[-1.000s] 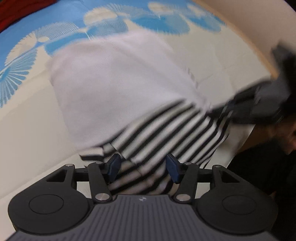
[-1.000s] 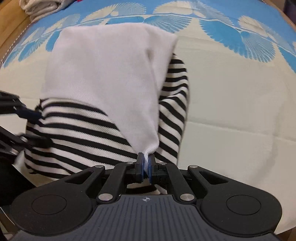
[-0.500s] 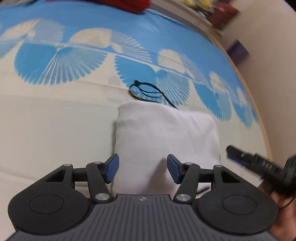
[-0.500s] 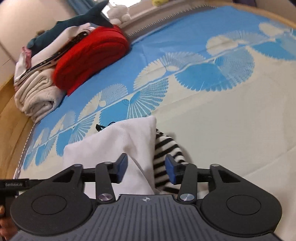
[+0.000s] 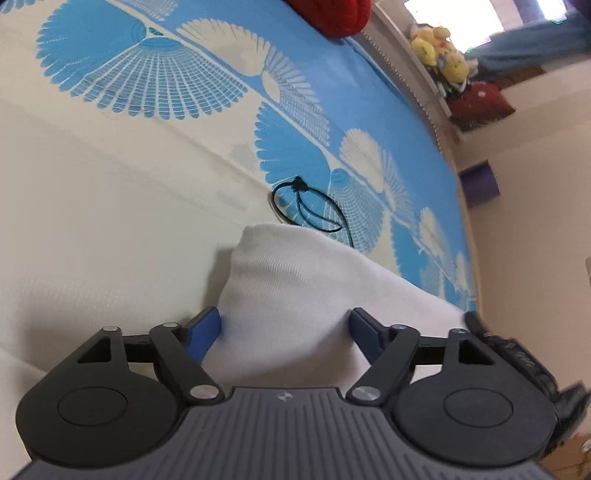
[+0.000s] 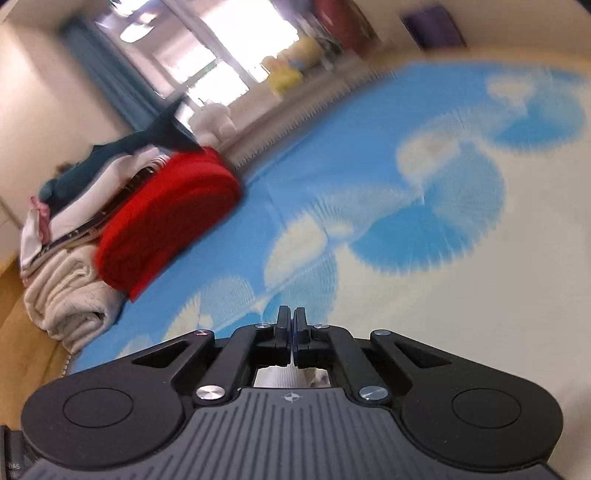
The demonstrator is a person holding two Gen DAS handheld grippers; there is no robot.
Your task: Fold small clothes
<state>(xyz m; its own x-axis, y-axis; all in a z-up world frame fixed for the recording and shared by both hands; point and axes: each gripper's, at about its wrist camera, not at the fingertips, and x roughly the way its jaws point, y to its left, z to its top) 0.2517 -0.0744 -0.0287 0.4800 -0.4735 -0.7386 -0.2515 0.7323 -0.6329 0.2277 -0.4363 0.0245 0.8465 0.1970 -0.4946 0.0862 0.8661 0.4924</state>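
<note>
While the left gripper (image 5: 285, 326) hangs low over the bed with its blue-padded fingers (image 5: 204, 328) spread wide, the folded white garment (image 5: 306, 295) lies directly in front of it, bulging up between the two pads; whether either pad actually presses the cloth cannot be told. That garment rests on the cream part of the bedsheet (image 5: 92, 229), its rounded far corner pointing away from the camera. Just beyond that corner a thin black cord (image 5: 306, 206) lies looped on the sheet, right where cream gives way to the blue fan pattern. Farther back in the left wrist view sit a red bundle (image 5: 332, 14) at the bed's far edge and yellow plush toys (image 5: 439, 55) on a ledge. On the other side, the right gripper (image 6: 293, 325) has its fingers pressed together with nothing visibly between them, and it looks out over the patterned sheet in a blurred frame. Beyond it, to the left, a stack of folded laundry (image 6: 70, 258) stands at the bed's edge, with a red folded piece (image 6: 166, 218) leaning against it and a window (image 6: 207, 62) behind.
</note>
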